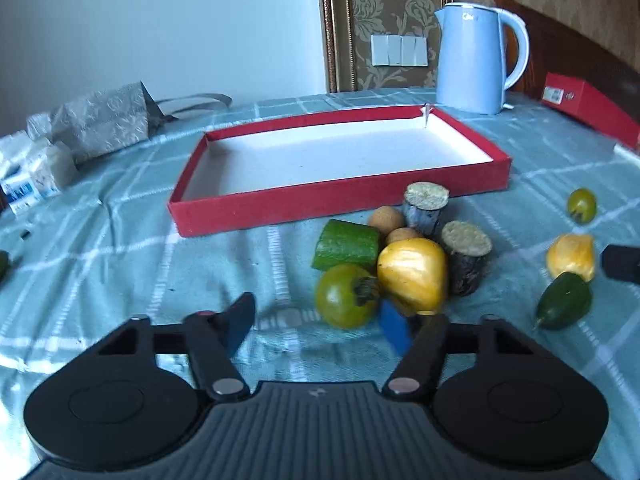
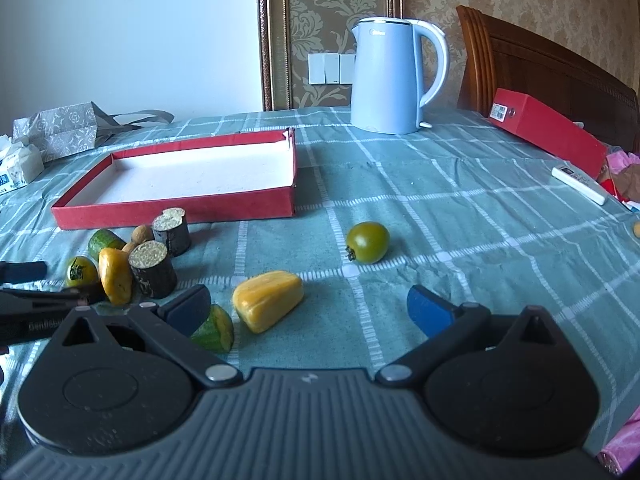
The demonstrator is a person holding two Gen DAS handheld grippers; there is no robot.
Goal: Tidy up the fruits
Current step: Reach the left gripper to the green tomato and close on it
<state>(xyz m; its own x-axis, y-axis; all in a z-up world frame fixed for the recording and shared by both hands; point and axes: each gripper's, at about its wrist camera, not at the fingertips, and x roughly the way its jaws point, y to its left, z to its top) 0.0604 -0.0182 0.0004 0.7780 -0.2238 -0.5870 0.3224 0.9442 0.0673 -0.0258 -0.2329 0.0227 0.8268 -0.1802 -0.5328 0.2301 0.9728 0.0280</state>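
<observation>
In the left wrist view my left gripper is open low over the cloth. A green tomato sits between its fingers, close to the right blue pad and well apart from the left one. Behind the tomato is a pile: a yellow fruit, a cucumber piece, two dark cane stubs and small brown round fruits. My right gripper is open wide, a yellow fruit piece lying between its fingers untouched. A cucumber wedge lies by its left finger. A second green tomato lies ahead.
An empty red tray with a white floor lies beyond the pile. A blue kettle stands at the back, a red box and a white remote at the right. A grey gift bag and tissue packs are at the left.
</observation>
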